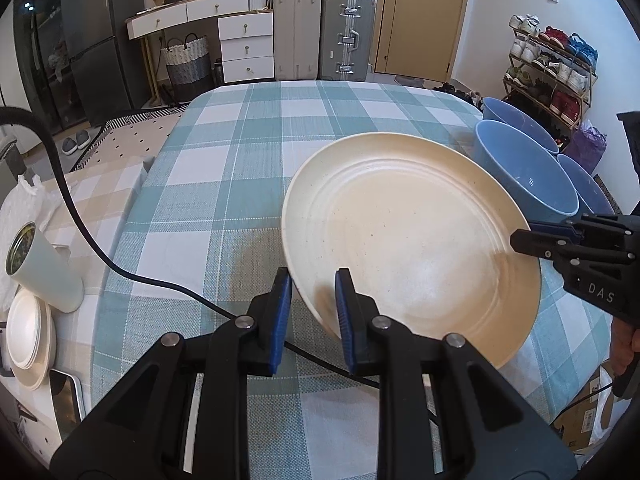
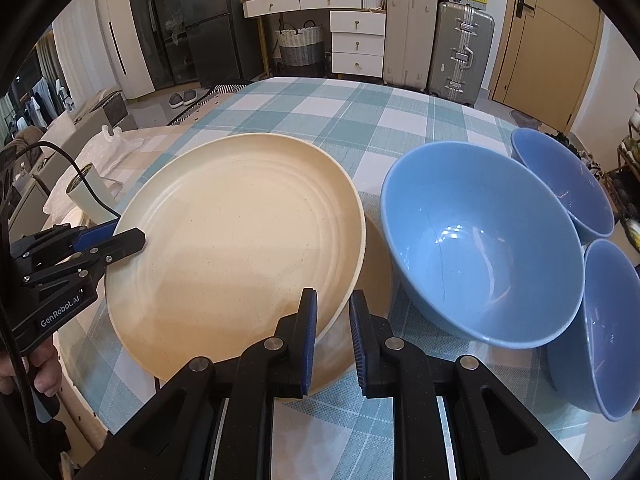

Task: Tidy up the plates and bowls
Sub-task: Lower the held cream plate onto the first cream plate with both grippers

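Note:
A large cream plate (image 1: 412,240) hangs tilted a little above the checked tablecloth, held by both grippers. My left gripper (image 1: 314,304) is shut on its near-left rim, blue pads on either side of the edge. In the right wrist view my right gripper (image 2: 334,304) is shut on the plate (image 2: 240,248) at its near-right rim, and the left gripper (image 2: 134,240) shows at the plate's left edge. The right gripper (image 1: 518,242) also appears at the plate's right edge. Three blue bowls stand right of the plate: a big one (image 2: 480,260), one behind it (image 2: 560,180), one tipped at the right (image 2: 612,320).
A stack of white plates (image 1: 28,332) and a pale tumbler (image 1: 44,272) sit on a side surface at the left, with a black cable (image 1: 100,248) trailing over the table (image 1: 280,140). Suitcases (image 1: 320,32) and drawers stand beyond the far edge, a shoe rack (image 1: 552,68) at the right.

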`<state>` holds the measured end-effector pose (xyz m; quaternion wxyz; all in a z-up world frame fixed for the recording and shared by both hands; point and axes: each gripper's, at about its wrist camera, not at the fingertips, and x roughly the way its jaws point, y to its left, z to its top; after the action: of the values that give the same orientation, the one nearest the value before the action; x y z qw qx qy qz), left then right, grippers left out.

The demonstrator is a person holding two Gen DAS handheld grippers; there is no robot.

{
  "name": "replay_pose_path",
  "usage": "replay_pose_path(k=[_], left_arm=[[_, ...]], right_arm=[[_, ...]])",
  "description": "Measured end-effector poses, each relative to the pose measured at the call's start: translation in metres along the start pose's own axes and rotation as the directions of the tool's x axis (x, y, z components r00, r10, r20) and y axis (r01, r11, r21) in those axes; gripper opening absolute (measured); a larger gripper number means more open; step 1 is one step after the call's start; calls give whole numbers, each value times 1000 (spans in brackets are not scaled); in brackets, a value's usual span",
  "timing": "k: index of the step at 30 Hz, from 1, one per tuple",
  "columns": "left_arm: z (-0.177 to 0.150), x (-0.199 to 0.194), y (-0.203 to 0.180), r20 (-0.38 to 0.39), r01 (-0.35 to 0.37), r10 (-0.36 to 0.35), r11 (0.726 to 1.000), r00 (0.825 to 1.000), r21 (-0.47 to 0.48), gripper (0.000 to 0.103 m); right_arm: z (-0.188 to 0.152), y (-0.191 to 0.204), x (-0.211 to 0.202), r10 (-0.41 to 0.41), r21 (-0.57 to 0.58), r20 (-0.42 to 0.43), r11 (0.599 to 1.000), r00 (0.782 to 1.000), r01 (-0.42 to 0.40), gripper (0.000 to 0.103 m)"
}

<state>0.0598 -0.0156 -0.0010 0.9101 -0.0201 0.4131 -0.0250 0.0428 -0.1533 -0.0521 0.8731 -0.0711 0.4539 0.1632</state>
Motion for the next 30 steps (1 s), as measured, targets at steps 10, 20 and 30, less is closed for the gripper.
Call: replay_pose_path(k=[10, 20, 30], left_arm=[[-4, 12, -4, -12, -1, 1, 1000, 1000, 21, 19], [-5, 25, -19, -9, -27, 28, 997, 1000, 68, 19], [-8, 35, -24, -17, -54, 56, 995, 998, 87, 19]], right_arm=[[-7, -2, 3, -27, 3, -9, 1000, 1000, 27, 17], [-12, -6, 7, -58, 5, -19, 998, 998, 58, 17], [-13, -5, 13, -78, -4, -23, 997, 997, 78, 17]])
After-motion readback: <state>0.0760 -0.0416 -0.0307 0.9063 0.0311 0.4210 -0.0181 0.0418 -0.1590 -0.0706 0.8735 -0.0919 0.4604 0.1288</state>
